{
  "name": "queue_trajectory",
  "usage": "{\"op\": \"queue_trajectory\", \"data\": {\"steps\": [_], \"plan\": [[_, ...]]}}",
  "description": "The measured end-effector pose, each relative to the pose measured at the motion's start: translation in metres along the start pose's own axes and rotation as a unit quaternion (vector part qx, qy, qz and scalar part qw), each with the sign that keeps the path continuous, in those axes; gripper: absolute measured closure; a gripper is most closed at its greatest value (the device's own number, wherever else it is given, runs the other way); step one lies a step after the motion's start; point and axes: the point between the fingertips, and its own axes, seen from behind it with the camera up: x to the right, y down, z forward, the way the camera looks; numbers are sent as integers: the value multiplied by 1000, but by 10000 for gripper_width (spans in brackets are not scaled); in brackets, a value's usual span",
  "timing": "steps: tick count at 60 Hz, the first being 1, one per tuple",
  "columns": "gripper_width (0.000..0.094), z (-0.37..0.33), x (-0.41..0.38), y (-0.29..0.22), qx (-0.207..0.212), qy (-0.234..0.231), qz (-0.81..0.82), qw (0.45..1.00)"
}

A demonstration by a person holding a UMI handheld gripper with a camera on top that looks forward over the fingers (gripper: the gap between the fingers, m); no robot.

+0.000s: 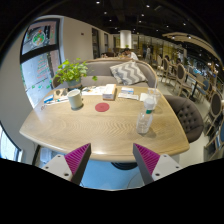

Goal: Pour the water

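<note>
A clear plastic water bottle (147, 113) with a white cap stands upright on the right part of the oval wooden table (90, 135), beyond my fingers. A pale cup (75, 98) stands on the table's left part, with a round red coaster (102, 106) just right of it. My gripper (112, 160) is open and empty, held off the table's near edge; its magenta pads (77, 158) stand wide apart, and nothing is between them.
A potted green plant (70, 72) stands at the table's far left. Papers or booklets (118, 93) lie at the far side. A grey sofa with a patterned cushion (128, 72) is behind the table, and a dark chair (187, 112) is at its right.
</note>
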Motion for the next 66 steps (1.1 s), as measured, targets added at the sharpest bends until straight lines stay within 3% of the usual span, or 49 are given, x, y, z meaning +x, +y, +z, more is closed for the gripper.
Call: {"op": "queue_trajectory", "data": {"steps": [17, 38, 42, 49, 66], "plan": [[80, 78, 112, 3, 40, 22, 23, 999], [86, 185, 149, -51, 100, 31, 33, 994], [148, 197, 149, -56, 106, 29, 27, 994], [432, 211, 146, -56, 114, 27, 9, 993], [528, 212, 148, -58, 120, 44, 12, 992]]}}
